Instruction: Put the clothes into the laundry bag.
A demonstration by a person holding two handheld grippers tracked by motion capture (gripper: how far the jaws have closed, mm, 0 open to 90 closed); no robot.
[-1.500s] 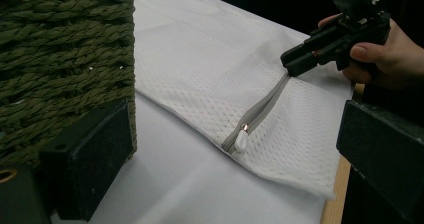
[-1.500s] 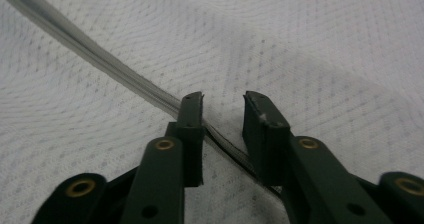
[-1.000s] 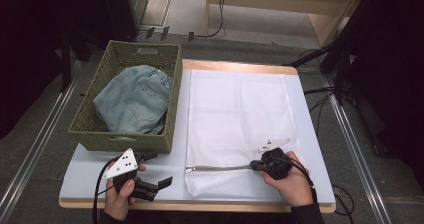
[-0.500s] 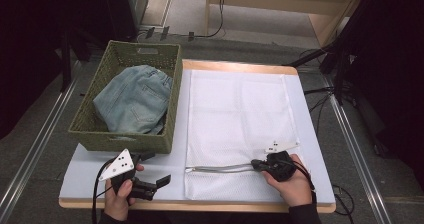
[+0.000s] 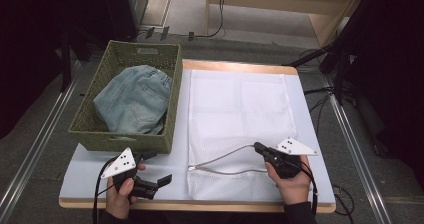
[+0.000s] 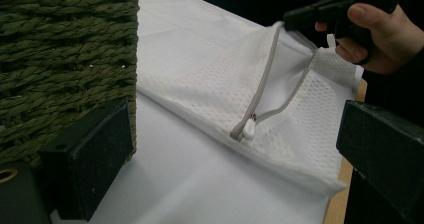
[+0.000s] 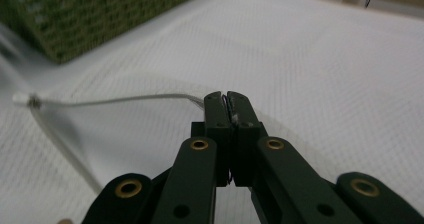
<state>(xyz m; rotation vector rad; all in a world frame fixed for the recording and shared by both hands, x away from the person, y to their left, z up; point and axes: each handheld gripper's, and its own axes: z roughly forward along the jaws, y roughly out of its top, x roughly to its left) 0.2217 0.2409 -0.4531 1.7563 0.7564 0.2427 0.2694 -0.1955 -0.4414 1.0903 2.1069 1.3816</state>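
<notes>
One mesh bag (image 5: 240, 129), one basket (image 5: 100, 129) and one pair of jeans (image 5: 132, 101) (inside it). The bag's length runs up the frame; its zipper edge (image 5: 220, 171) crosses low centre. The right gripper (image 5: 259, 147), jaws clamped on that edge, has pulled it higher than before. The left gripper (image 5: 162, 180) gapes empty, lower left.

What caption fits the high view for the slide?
Right gripper pinches the upper edge of the mesh laundry bag's zipper opening and lifts it; left gripper waits open by the basket.
</notes>
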